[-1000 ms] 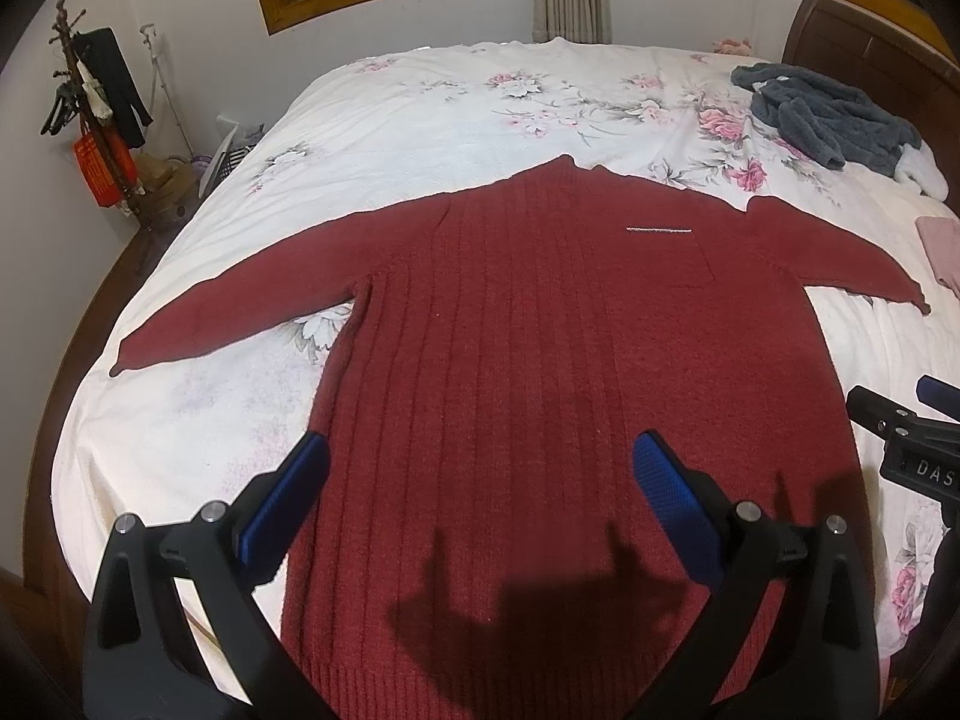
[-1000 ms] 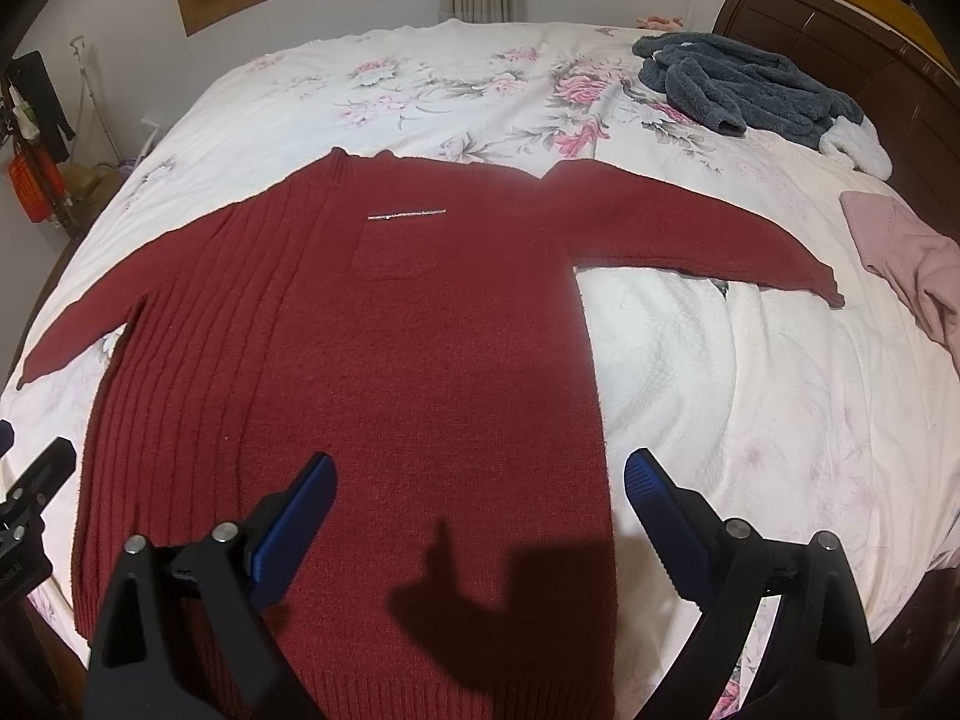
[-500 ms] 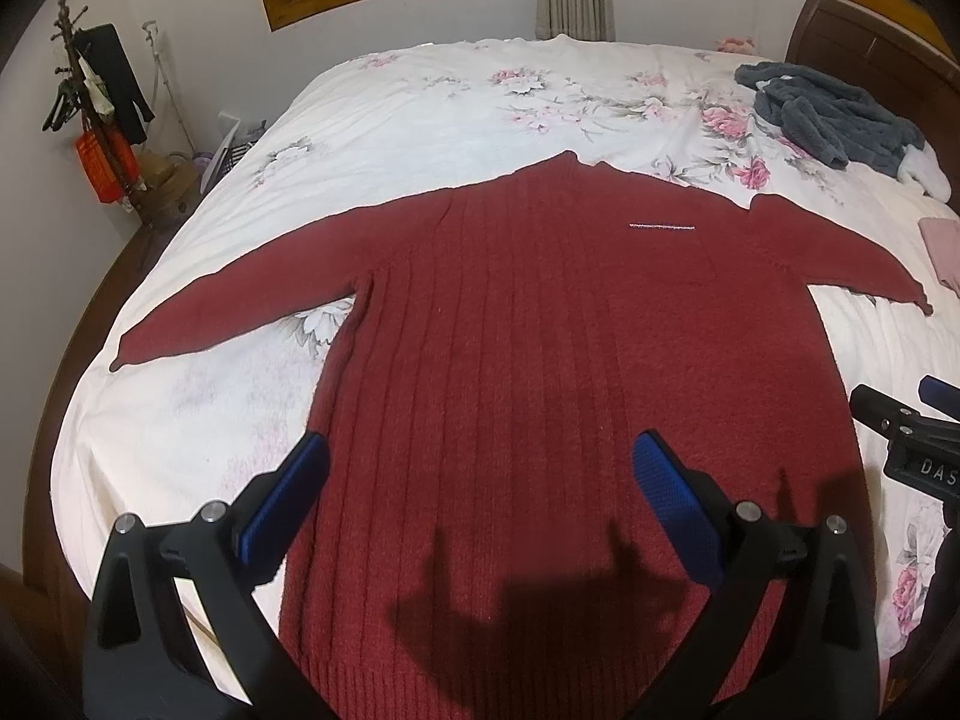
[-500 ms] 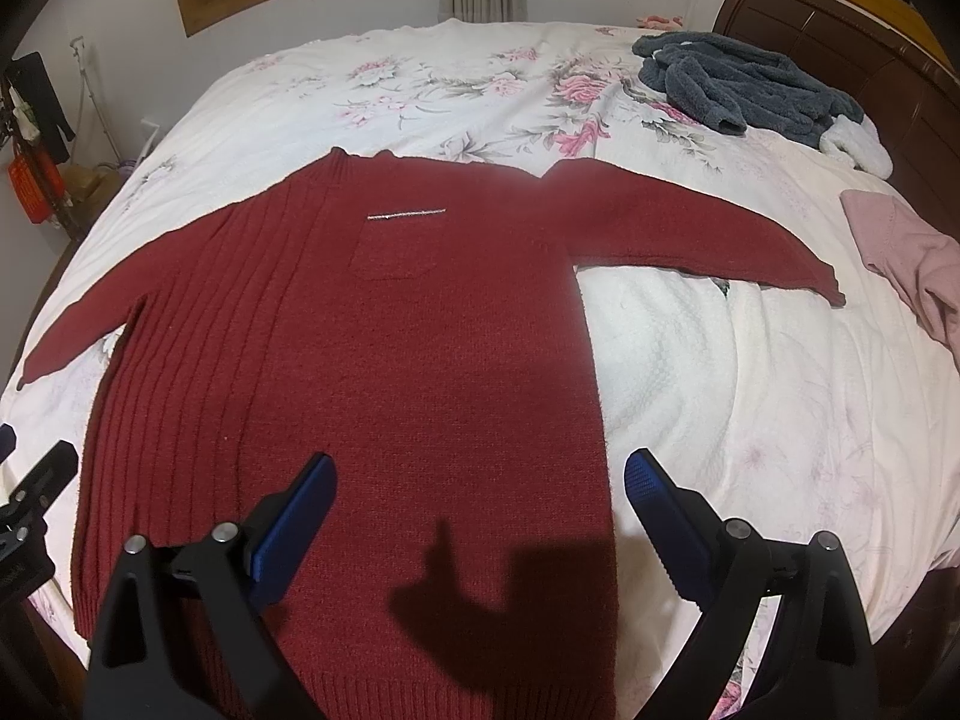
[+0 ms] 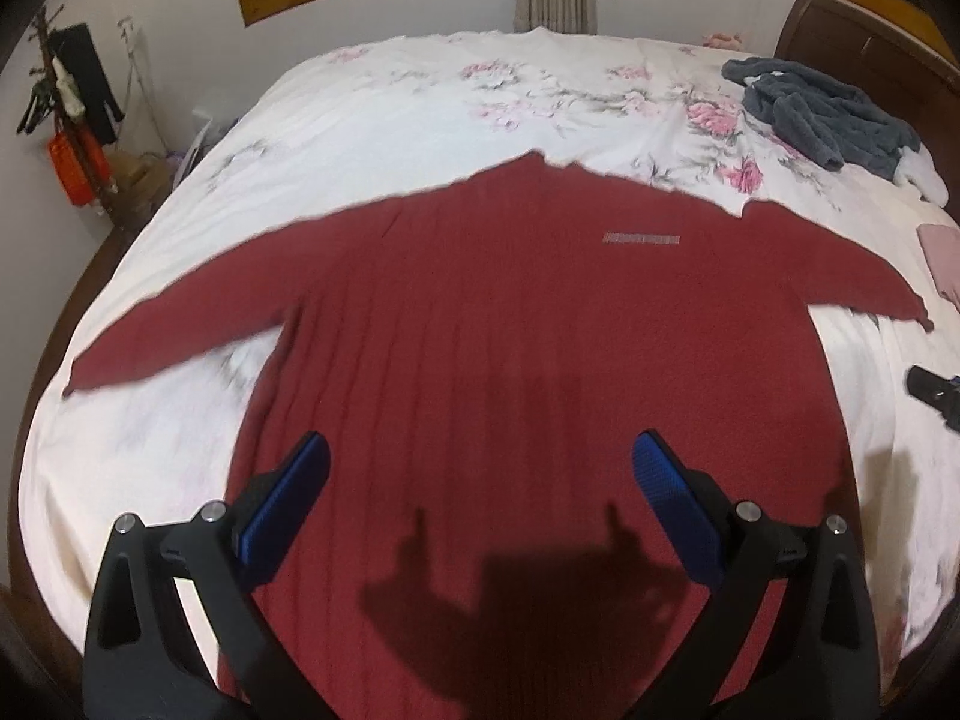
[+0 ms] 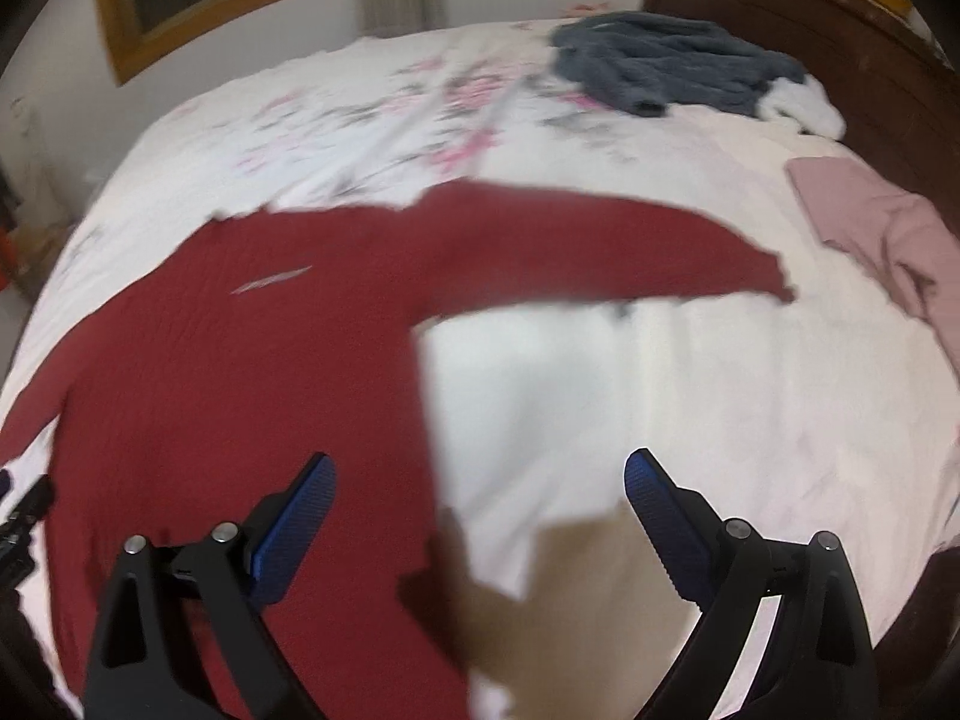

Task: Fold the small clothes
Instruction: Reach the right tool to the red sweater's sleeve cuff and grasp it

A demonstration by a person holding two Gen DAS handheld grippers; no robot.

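A dark red knitted sweater (image 5: 510, 360) lies flat on the bed, both sleeves spread out sideways, a small silver strip on its chest. My left gripper (image 5: 480, 468) hovers open above the sweater's lower body, nothing between its blue pads. In the right wrist view the sweater (image 6: 240, 372) fills the left half, its right sleeve (image 6: 600, 252) reaching across the white cover. My right gripper (image 6: 477, 480) is open over the sweater's right side edge and the bare cover beside it. This view is blurred.
The bed (image 5: 420, 108) has a white floral cover. A dark grey fleece garment (image 5: 822, 114) and a pink garment (image 6: 888, 240) lie at the right, near the wooden headboard (image 6: 810, 18). A coat stand (image 5: 66, 102) is at the left wall.
The right gripper has swung to the right, so the sweater has shifted left in its view and the frame is blurred. The left gripper has moved slightly forward over the sweater.
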